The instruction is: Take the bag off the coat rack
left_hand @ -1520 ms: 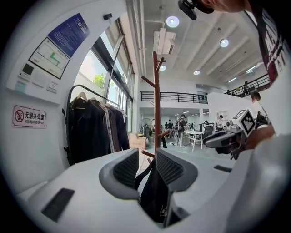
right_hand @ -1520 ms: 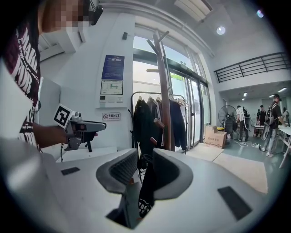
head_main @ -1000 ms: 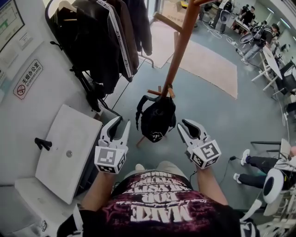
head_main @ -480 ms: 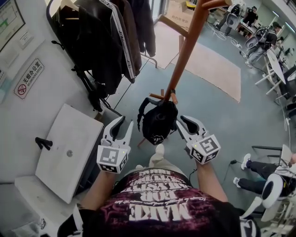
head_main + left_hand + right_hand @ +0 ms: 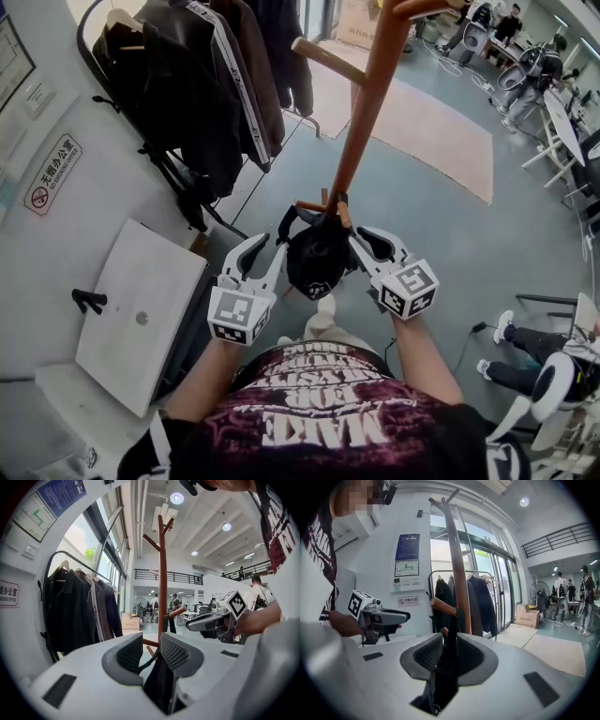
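Note:
A small black bag (image 5: 317, 258) hangs from a low peg of the brown wooden coat rack (image 5: 362, 122), just in front of me. My left gripper (image 5: 270, 247) sits close on the bag's left side and my right gripper (image 5: 356, 242) on its right; both are open. In the left gripper view the bag (image 5: 158, 686) shows in the gap between the jaws of the left gripper (image 5: 151, 644), below the pole (image 5: 162, 573). In the right gripper view the bag's black strap (image 5: 450, 634) runs up between the right gripper's (image 5: 450, 645) open jaws, and the pads do not press on it.
A garment rail with dark jackets (image 5: 206, 84) stands at the back left. A white tabletop (image 5: 141, 309) lies at my left. A tan carpet (image 5: 422, 122) covers the floor behind the rack. A seated person's legs (image 5: 530, 333) and furniture are at the right.
Both grippers have moved forward and inward, from short of the bag to either side of it. I have stepped closer to the rack.

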`<state>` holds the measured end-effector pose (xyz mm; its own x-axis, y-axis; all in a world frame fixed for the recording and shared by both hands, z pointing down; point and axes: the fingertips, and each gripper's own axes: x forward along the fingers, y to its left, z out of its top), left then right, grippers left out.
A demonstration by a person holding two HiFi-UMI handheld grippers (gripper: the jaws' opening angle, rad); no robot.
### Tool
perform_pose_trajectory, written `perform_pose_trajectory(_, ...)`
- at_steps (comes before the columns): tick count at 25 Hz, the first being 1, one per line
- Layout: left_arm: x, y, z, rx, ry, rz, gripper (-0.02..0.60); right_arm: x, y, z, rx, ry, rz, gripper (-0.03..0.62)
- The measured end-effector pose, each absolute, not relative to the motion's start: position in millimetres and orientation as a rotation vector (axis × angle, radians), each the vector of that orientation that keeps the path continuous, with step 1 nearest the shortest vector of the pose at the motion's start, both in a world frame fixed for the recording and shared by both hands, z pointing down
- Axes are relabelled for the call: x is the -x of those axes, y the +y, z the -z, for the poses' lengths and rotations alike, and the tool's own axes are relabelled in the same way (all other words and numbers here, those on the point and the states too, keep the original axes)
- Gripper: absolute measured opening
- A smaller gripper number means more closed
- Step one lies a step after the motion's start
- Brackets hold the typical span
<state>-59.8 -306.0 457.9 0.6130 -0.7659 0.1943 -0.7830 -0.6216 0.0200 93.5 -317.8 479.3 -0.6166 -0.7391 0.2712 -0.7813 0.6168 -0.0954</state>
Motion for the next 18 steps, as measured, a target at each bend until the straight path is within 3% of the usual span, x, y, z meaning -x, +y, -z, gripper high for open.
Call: perform_pose_trajectory(18, -43.0, -344.3, -504.7, -2.773, -1.078, -0.376, 0.106, -88.0, -356.2, -520.2, -1.099, -2.638, -0.367, 0.097)
